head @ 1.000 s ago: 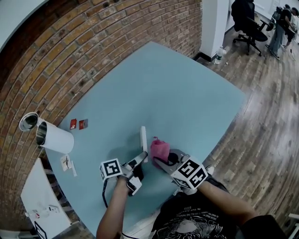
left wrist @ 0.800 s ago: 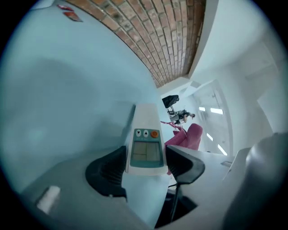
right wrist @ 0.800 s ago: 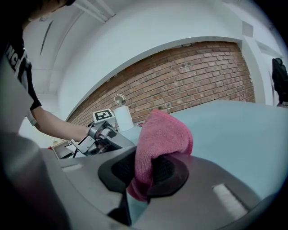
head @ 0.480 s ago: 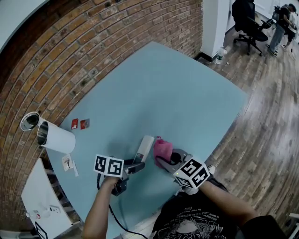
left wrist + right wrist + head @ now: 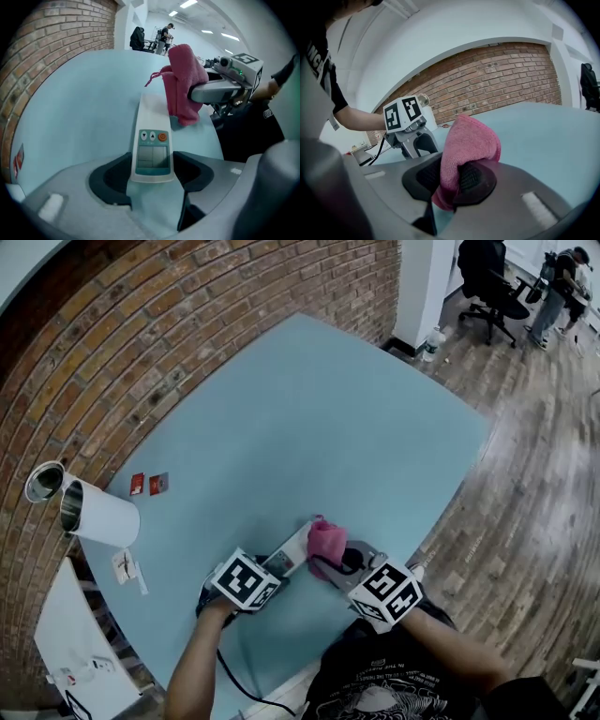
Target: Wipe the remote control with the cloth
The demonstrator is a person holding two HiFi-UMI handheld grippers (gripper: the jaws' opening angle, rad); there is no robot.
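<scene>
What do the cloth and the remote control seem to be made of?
The cloth looks like pink microfibre or terry: fuzzy matte nap, folding softly in the right claw. The remote control, in the left claw, seems hard plastic: smooth white shell with slight sheen, teal panel, small buttons.

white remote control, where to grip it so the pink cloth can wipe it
Grip the white remote control at its button end, jaws across its narrow width, coming lengthwise from that end, as the left gripper does. That leaves the far half free for the pink cloth.
</scene>
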